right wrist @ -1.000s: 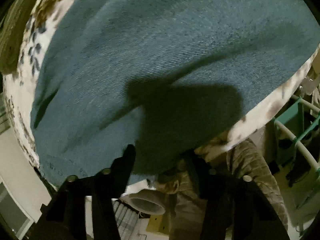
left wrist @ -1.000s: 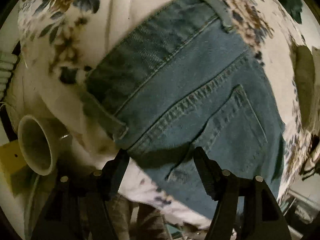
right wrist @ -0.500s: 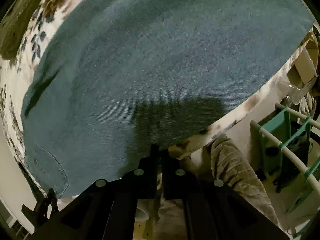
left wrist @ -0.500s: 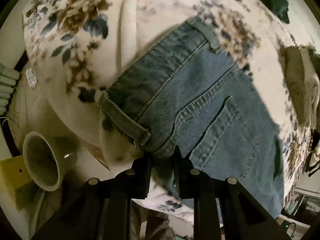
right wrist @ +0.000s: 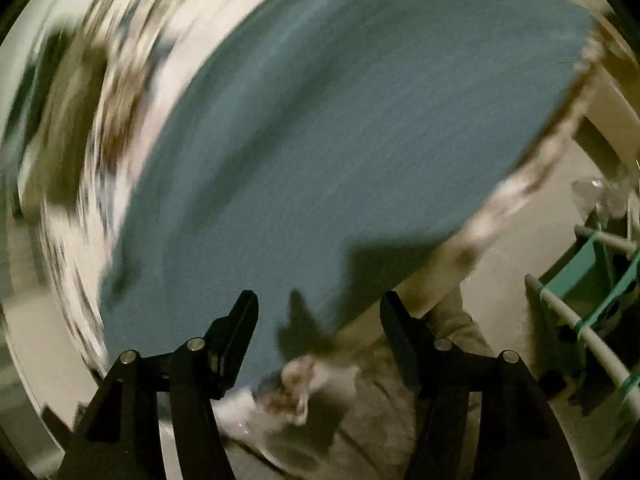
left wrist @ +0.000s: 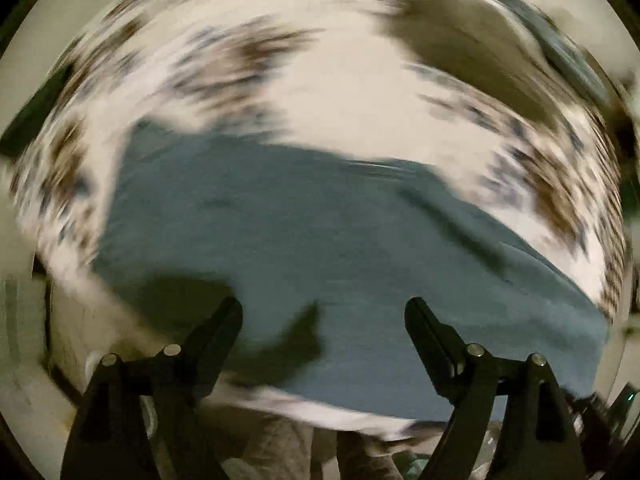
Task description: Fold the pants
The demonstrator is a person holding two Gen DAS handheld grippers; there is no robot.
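Note:
The blue denim pants [left wrist: 320, 240] lie flat on a floral white sheet [left wrist: 360, 92]; both views are motion-blurred. In the left wrist view my left gripper [left wrist: 323, 312] is open and empty, its fingers apart above the near edge of the denim. In the right wrist view the pants [right wrist: 340, 140] fill the upper middle, reaching the sheet's edge. My right gripper [right wrist: 318, 304] is open and empty over the denim's near edge. Waistband and pockets are not visible now.
A dark olive cloth [left wrist: 460, 40] lies on the sheet at the far right. A rack with pale bars and teal straps [right wrist: 592, 280] stands on the floor to the right. The person's grey-trousered legs [right wrist: 380, 420] are below the grippers.
Both grippers were shut on the pants' edge half a second ago; now both are open and pulled back. The denim now lies with a plain face up, waistband out of sight.

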